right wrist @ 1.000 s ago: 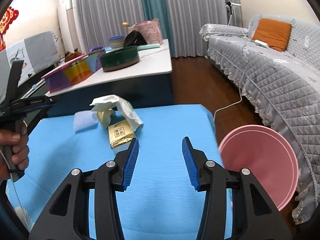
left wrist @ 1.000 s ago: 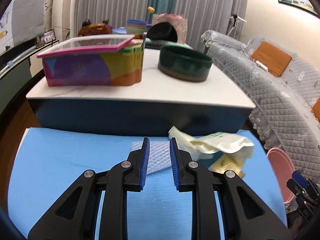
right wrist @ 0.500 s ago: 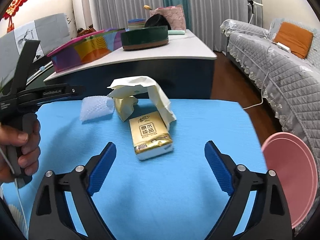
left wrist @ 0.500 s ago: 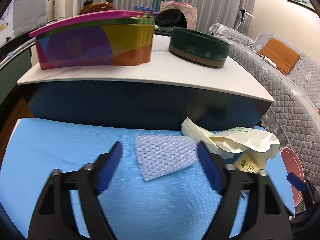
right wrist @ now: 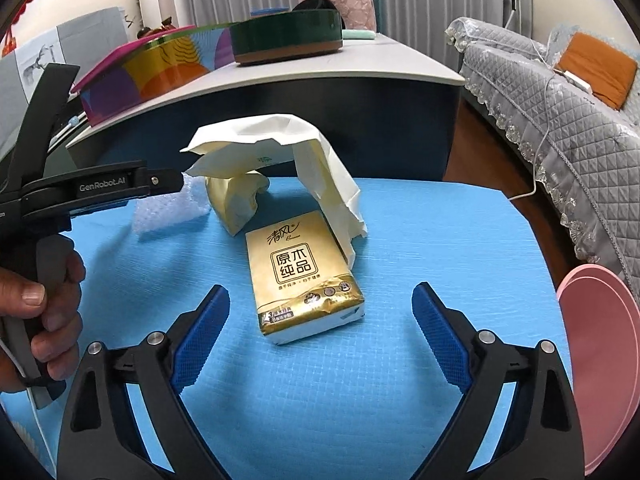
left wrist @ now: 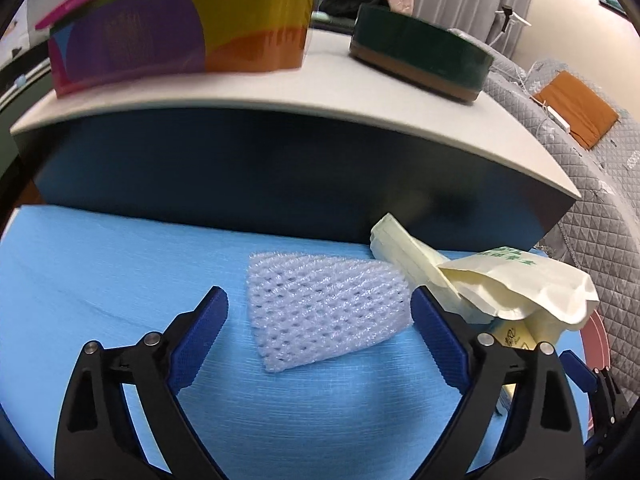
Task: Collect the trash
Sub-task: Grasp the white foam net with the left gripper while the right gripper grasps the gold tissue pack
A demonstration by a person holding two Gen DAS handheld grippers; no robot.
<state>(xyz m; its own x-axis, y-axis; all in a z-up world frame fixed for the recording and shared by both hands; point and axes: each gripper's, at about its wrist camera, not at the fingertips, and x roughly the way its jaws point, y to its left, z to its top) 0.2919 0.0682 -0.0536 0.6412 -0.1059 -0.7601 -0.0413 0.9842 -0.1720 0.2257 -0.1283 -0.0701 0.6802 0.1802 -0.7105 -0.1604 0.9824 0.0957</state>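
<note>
The flat white foam net sleeve (left wrist: 326,312) looks soft, with an open honeycomb mesh. The crumpled cream paper bag (right wrist: 276,148) is matt and creased. The gold tissue packet (right wrist: 306,280) wears glossy plastic film that catches light. The blue mat (right wrist: 420,240) beneath has a fine gridded, matt texture. The left tool (left wrist: 318,332) and right tool (right wrist: 320,322) have matt black plastic arms, ribbed blue pads and small metal pins. The round pink bin (right wrist: 600,360) is smooth plastic.

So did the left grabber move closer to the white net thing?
Yes. The left gripper came forward toward the dark table and opened wide around the white foam net.
</note>
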